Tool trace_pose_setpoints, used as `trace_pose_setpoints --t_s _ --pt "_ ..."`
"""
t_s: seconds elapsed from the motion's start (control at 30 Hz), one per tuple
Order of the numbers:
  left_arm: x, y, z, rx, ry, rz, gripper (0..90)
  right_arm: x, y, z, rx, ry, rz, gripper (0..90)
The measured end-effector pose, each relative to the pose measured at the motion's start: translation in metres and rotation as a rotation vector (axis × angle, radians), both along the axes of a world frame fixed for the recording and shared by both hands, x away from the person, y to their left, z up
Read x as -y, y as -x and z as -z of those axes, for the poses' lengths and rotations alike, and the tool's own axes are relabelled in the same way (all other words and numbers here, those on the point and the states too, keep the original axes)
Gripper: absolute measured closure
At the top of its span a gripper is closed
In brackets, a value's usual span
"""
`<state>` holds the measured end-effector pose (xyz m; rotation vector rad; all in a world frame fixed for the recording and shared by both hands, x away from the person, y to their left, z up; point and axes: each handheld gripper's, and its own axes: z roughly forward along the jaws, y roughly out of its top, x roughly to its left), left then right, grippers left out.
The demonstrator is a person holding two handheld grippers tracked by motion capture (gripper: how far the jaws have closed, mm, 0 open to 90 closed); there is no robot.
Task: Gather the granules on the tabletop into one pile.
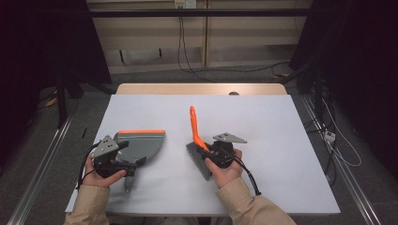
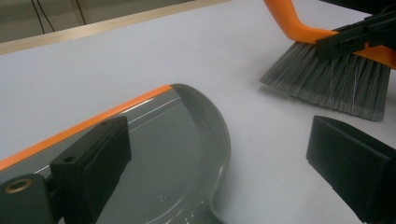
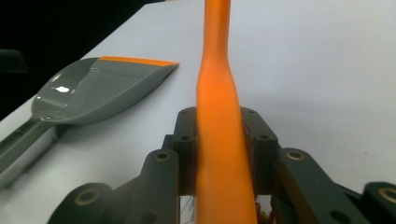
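Brush and dustpan at the near half of the table

The right gripper point(image 1: 206, 151) clamps the orange brush point(image 3: 217, 121); the left gripper point(image 2: 224, 161), jaws wide, straddles the grey dustpan point(image 1: 138, 144) (near the left edge). The pale table point(image 1: 263, 117) lies bare beyond; dark floor surrounds.

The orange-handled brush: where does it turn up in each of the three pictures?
High view: the brush stands at centre, held in the right hand-held gripper.
Left gripper view: upper right, grey bristles on the table.
Right gripper view: centre, its orange handle clamped between the jaws.
Shared landmark: the grey dustpan with its orange lip.
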<state>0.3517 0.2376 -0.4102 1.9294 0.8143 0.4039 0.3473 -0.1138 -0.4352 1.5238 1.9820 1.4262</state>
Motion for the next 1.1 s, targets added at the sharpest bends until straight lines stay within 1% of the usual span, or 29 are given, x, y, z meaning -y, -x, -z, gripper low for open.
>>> trace_pose_setpoints --t_s 0.07,0.17,0.27,0.33,0.37,0.43,0.5,0.53,0.6,0.63,0.77,0.83,0.87,0.9,0.93,0.97,1.0,1.03,1.1 --pt "-0.001 0.000 0.000 0.000 0.000 -0.001 6.4 -0.001 0.000 -0.003 0.007 -0.008 -0.016 71.3" --pt "-0.001 0.000 -0.001 0.001 -0.002 0.001 6.4 -0.001 -0.002 -0.011 0.030 -0.014 -0.036 71.3" --pt "-0.002 0.000 0.000 0.000 -0.002 0.002 6.4 0.004 -0.004 -0.021 0.050 -0.027 -0.057 71.4" --pt "-0.002 0.000 -0.001 -0.001 -0.001 0.002 6.4 0.010 -0.007 -0.028 0.075 -0.031 -0.074 71.3" --pt "-0.002 0.000 -0.001 0.000 0.001 0.002 6.4 0.013 -0.008 -0.030 0.087 -0.021 -0.079 71.3" --pt "-0.002 0.000 -0.001 0.001 0.002 0.001 6.4 0.019 -0.011 -0.034 0.127 0.008 -0.119 71.3" --pt "-0.002 0.000 -0.001 0.002 0.001 0.001 6.4 0.026 -0.014 -0.035 0.140 0.038 -0.128 71.4" --pt "-0.002 0.000 -0.001 0.000 0.001 0.001 6.4 0.030 -0.016 -0.034 0.149 0.045 -0.141 71.3" --pt "-0.001 0.001 -0.001 -0.004 0.001 0.001 6.4 0.035 -0.017 -0.033 0.152 0.070 -0.141 71.4" --pt "-0.001 0.001 0.000 -0.006 0.003 -0.001 6.4 0.038 -0.017 -0.032 0.160 0.082 -0.151 71.4" --pt "-0.001 0.003 0.000 -0.008 -0.007 0.004 6.4 0.047 -0.018 -0.027 0.177 0.108 -0.157 71.4" --pt "-0.001 0.004 0.001 -0.012 -0.006 0.001 6.4 0.050 -0.018 -0.023 0.177 0.137 -0.156 71.4" --pt "-0.002 0.004 0.001 -0.006 -0.013 0.006 6.4 0.051 -0.018 -0.021 0.183 0.154 -0.152 71.4" --pt "-0.002 0.005 0.002 -0.014 -0.007 -0.001 6.4 0.051 -0.019 -0.019 0.184 0.161 -0.148 71.4" --pt "-0.002 0.005 0.002 -0.015 -0.011 -0.001 6.4 0.052 -0.020 -0.016 0.187 0.166 -0.153 71.4" --pt "-0.003 0.005 0.002 -0.014 -0.017 -0.001 6.4 0.051 -0.020 -0.014 0.190 0.176 -0.145 71.4" --pt "-0.003 0.005 0.003 -0.015 -0.015 -0.002 6.4 0.050 -0.021 -0.011 0.190 0.192 -0.143 71.4" --pt "-0.003 0.005 0.003 -0.020 -0.009 -0.002 6.4 0.048 -0.022 -0.009 0.193 0.199 -0.147 71.4" --pt "-0.003 0.005 0.003 -0.017 -0.015 0.000 6.4 0.043 -0.023 -0.004 0.186 0.209 -0.163 71.4"
